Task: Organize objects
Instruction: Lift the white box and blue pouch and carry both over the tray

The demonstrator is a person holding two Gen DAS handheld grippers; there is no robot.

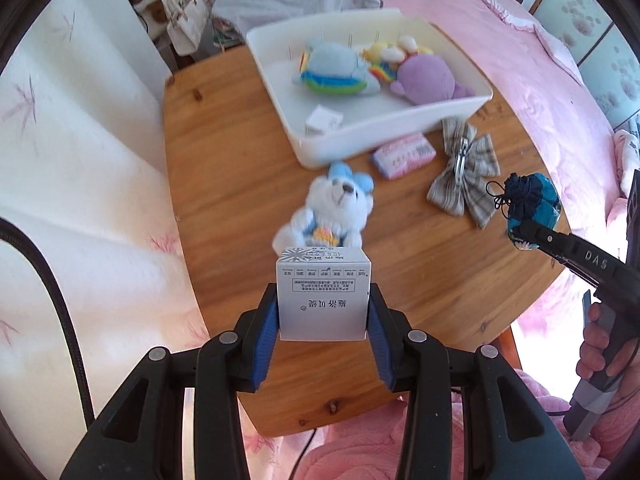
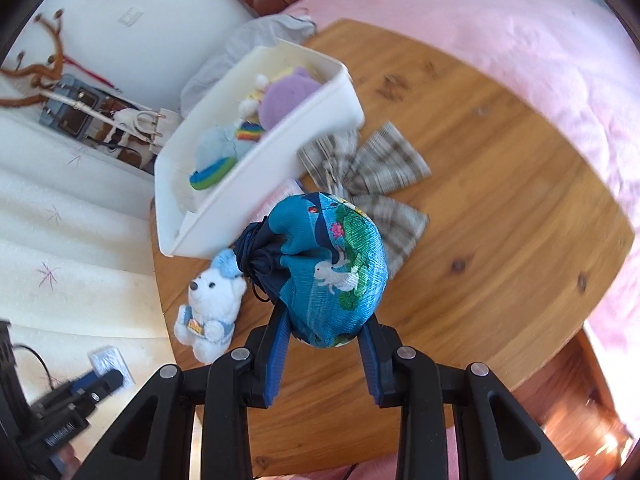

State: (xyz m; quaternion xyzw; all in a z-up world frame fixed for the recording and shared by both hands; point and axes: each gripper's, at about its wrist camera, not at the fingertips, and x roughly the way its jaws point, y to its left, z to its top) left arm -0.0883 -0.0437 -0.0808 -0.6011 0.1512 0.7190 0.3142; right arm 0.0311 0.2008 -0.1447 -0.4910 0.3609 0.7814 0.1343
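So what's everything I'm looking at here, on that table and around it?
table: 1, wooden, beside a pink bed
bin: 1, white, on the table
plush toys: about 3, blue, rainbow, purple; in the bin
white bear: 1, by the bin
pink packet: 1, by the bin
plaid bow: 1, grey, on the table
white box: 1, in left gripper
blue pouch: 1, in right gripper
hand: 1, holding right gripper
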